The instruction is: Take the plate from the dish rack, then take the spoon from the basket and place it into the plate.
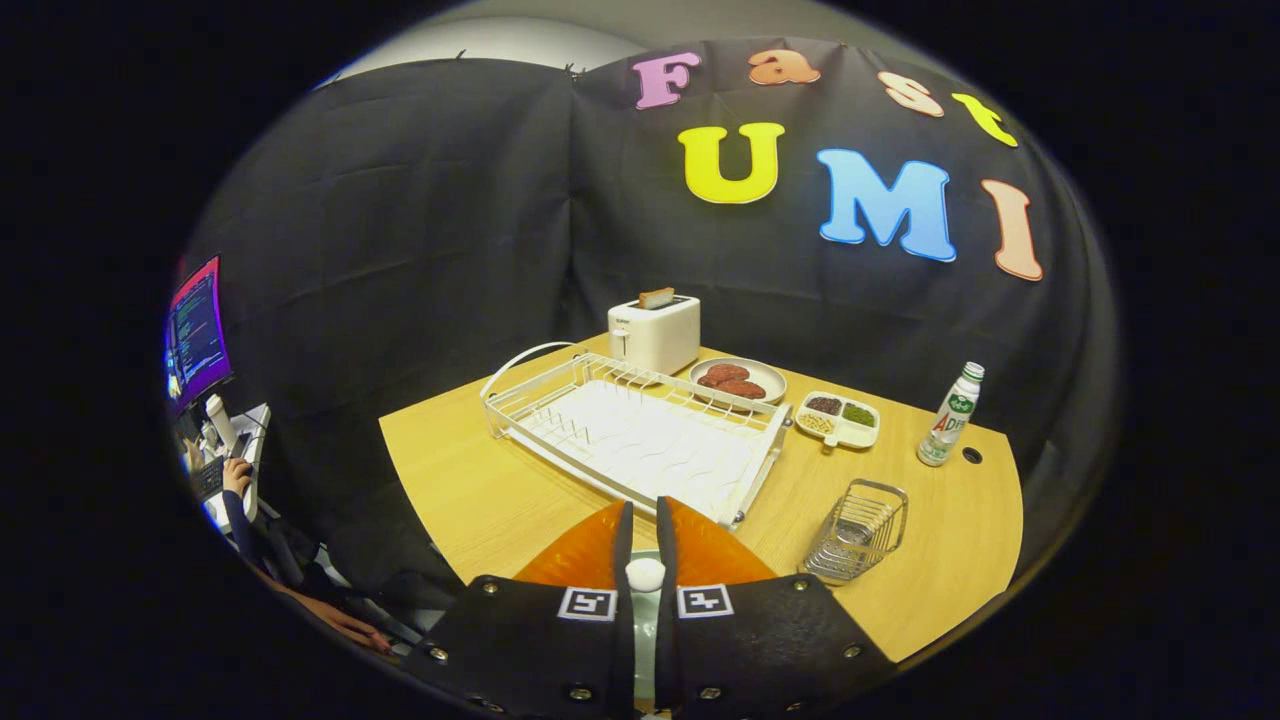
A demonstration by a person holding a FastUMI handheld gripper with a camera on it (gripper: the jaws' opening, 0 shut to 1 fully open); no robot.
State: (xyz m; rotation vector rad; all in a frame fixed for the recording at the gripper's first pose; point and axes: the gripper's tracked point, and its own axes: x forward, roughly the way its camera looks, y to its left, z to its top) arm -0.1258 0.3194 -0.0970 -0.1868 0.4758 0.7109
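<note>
My gripper point(641, 518) hangs over the near edge of the wooden table, its two fingers point(623, 545) drawn close together. Pinched between them is a pale spoon point(645, 576); only a white rounded bit and a pale stem behind it show. Right under the fingers lies the orange plate point(585, 558), spreading out on both sides of them. The wire basket point(858, 530) stands to the right of the fingers, and I see nothing in it. The white dish rack point(640, 440) sits just beyond the plate with no dishes in it.
Behind the rack stand a white toaster point(655, 333), a plate of brown patties point(738, 381) and a divided snack tray point(840, 419). A bottle point(950, 415) stands far right. Off the table to the left are a monitor point(195, 335) and a person's hand point(236, 477).
</note>
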